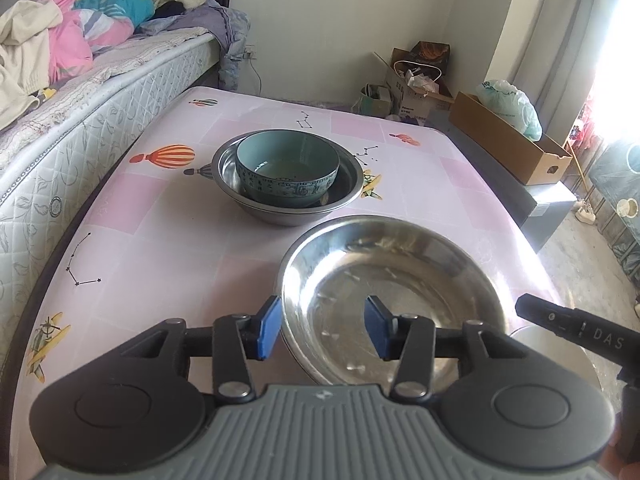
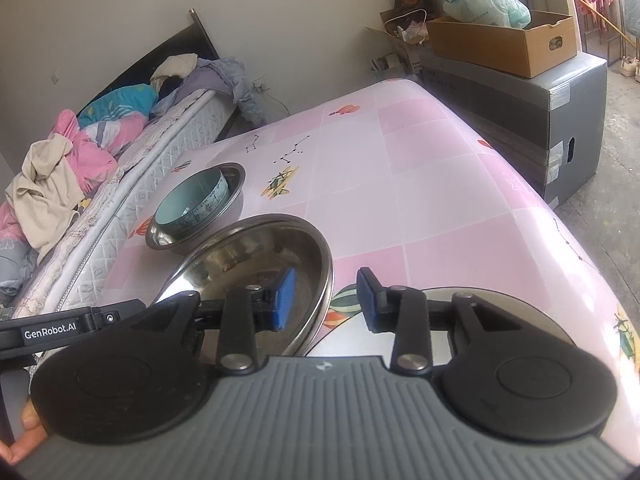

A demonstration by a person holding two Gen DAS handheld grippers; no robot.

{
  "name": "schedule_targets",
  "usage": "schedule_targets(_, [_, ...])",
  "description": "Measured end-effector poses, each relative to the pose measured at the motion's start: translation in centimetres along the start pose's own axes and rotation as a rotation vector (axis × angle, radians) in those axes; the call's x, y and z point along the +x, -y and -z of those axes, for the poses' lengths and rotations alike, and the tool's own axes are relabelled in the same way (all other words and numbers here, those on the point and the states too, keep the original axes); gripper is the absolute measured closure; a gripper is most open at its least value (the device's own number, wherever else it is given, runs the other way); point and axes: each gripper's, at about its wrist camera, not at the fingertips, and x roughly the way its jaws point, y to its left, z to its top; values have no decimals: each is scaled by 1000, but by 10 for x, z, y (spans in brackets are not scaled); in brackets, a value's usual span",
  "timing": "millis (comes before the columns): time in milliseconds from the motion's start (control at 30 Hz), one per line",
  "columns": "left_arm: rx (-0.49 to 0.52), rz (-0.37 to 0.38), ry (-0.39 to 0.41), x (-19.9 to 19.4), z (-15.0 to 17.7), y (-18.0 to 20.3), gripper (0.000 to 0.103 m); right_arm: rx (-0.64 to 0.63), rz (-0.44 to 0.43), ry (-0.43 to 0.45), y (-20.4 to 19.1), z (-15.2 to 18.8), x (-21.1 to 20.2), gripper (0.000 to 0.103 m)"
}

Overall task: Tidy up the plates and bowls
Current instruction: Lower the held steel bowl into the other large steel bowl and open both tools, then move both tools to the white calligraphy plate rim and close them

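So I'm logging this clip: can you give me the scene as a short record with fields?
surface: pink patterned table
far stack: teal bowl nested in steel bowl
near dish: steel plate
left gripper: open, straddling the plate's near rim
right gripper: open, straddling the plate's right rim
background: bed, cardboard box

A lived-in home bedroom — beyond the left claw (image 1: 322,330) and to its left runs a bed (image 1: 100,92) with a quilted mattress, heaped with crumpled bedding (image 1: 76,28). Ahead lies a table (image 1: 168,208) under a pink balloon-print cloth — past it, cardboard boxes (image 1: 516,148), a curtain (image 1: 560,28) and bare walls.
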Motion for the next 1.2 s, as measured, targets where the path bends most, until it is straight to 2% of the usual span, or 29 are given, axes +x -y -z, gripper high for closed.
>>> schedule_targets(133, [-2,2,6,-10,5,2,51,10,1,13,4,1,-9,64])
schedule_targets(400, [21,43,-27,-29,32,16,30,34,5,45,34,9,-52,58])
schedule_targets(500, [29,58,-42,-34,43,21,24,37,14,62,47,13,-72,54])
schedule_targets(733, [41,104,-87,-33,67,37,23,72,61,71,89,28,-99,52])
schedule_targets(967, [4,226,-148,-12,80,55,24,129,57,58,125,36,-102,52])
schedule_targets(1200, [45,253,-181,6,83,77,37,157,13,12,141,36,-78,52])
